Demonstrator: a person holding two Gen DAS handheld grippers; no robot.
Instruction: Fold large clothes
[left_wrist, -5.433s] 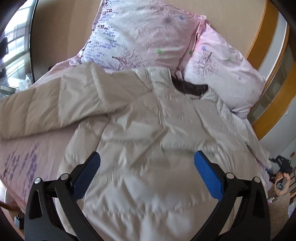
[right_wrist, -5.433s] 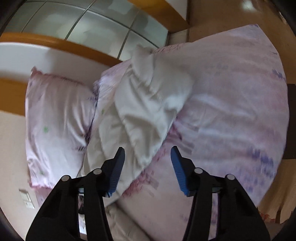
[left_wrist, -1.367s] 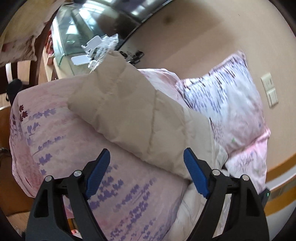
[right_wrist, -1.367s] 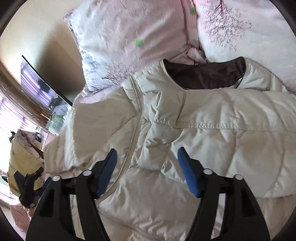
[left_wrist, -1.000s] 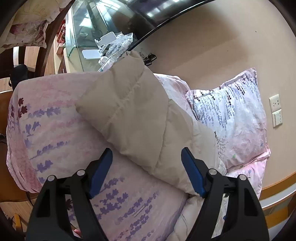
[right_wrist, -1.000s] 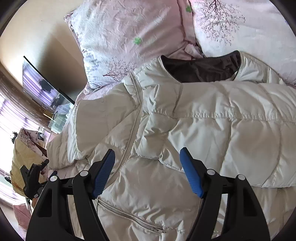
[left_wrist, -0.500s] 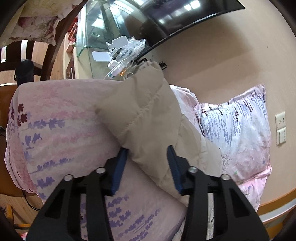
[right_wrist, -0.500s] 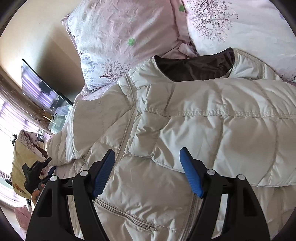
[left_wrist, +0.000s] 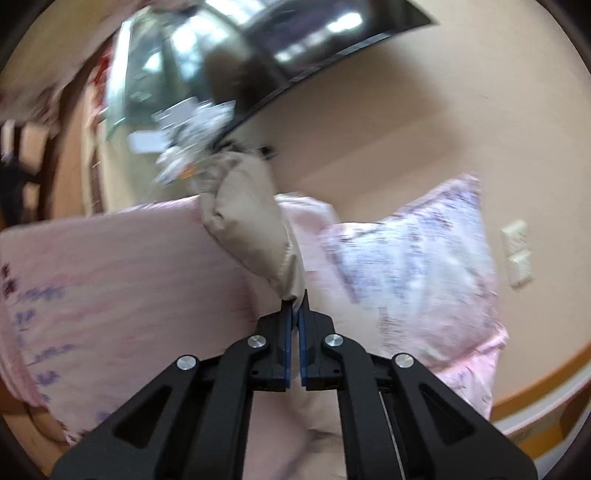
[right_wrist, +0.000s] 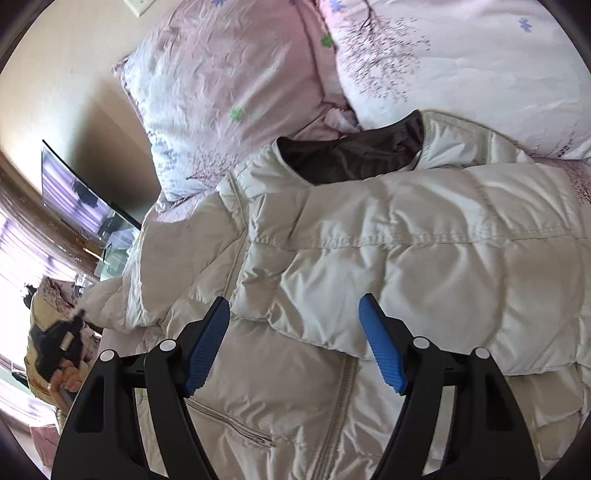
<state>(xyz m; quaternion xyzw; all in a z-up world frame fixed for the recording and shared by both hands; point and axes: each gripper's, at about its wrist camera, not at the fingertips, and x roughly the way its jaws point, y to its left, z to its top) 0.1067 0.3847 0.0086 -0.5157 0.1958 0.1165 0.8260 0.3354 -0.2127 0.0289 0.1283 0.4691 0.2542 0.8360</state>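
floral pillows (right_wrist: 236, 85), wall television (right_wrist: 74, 199), light switch (left_wrist: 517, 254).

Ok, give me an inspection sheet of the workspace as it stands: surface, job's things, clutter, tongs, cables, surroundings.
Surface: bed with pink floral cover; two pillows at its head.
Job's things: cream puffer jacket lying front-up, one sleeve folded across the chest, dark lining showing at the collar.
Clutter: small items on a glass stand, blurred.
Tongs: left tongs shut on the other sleeve, lifted off the cover; right tongs open over the chest, holding nothing.
Cables: nothing seen.
Surroundings: beige wall, wall switches, TV screen.
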